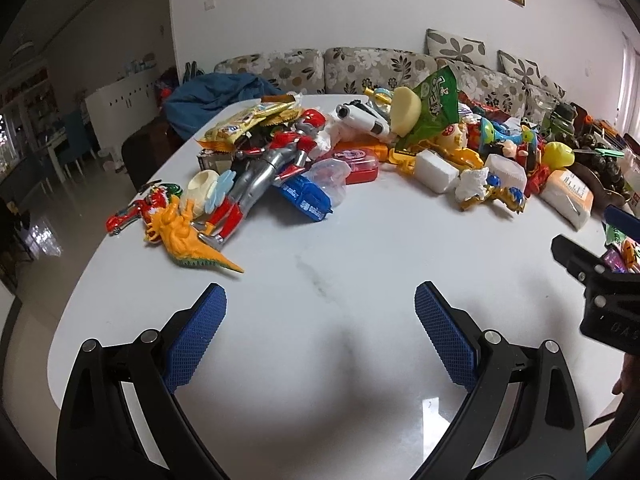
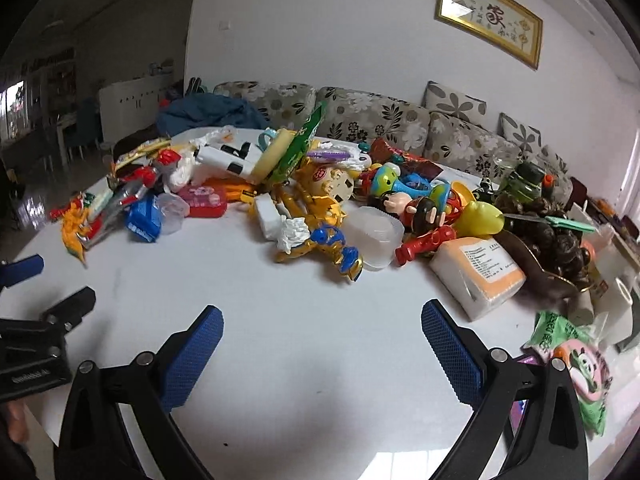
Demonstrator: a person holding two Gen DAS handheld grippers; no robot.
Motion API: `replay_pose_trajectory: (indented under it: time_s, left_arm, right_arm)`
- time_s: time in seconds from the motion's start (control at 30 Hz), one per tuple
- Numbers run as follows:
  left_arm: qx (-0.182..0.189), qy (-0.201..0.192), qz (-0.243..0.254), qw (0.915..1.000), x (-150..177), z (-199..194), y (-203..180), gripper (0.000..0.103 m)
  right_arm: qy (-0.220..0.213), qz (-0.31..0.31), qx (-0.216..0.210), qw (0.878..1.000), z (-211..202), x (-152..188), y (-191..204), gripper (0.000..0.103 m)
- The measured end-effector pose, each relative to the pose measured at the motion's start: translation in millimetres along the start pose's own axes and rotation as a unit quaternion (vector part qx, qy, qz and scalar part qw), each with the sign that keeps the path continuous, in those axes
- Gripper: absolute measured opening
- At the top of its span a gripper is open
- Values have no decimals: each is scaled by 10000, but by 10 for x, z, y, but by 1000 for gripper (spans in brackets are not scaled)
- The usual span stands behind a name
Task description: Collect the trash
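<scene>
My left gripper (image 1: 320, 300) is open and empty above the white table (image 1: 340, 248). My right gripper (image 2: 322, 320) is open and empty too, and shows at the right edge of the left wrist view (image 1: 580, 264). A pile of toys and trash spans the table's far side: a green snack bag (image 1: 434, 110), yellow wrappers (image 1: 248, 120), crumpled white tissue (image 2: 294, 232), a clear plastic cup (image 2: 376, 240), a tissue pack (image 2: 480, 276). A green wrapper and a pink panda packet (image 2: 580, 364) lie by my right finger.
Toys mixed in: a red-silver figure (image 1: 272, 168), an orange dinosaur (image 1: 188, 240), a gold robot (image 2: 320, 216), a red pistol (image 2: 424, 244). A floral sofa (image 2: 380, 116) stands behind the table. The table's round edge curves at the left.
</scene>
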State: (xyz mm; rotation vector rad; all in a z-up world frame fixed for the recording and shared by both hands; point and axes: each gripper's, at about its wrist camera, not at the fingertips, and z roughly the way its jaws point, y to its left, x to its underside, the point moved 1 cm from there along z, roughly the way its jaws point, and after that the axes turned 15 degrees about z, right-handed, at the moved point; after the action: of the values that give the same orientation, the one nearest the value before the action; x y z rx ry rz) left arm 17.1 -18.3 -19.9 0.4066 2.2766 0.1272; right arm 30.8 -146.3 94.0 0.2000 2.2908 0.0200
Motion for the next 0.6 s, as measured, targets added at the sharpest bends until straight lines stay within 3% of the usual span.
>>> replay_pose_trajectory:
  time_s: [0.27, 0.6]
  left_arm:
    - [-132, 82, 74, 9999, -46, 32, -47, 93]
    - [-4, 244, -3, 9997, -5, 84, -8, 93]
  right_arm:
    - [251, 565, -429, 9972, 11, 5, -123, 98]
    - [329, 541, -396, 9972, 48, -45, -83, 98]
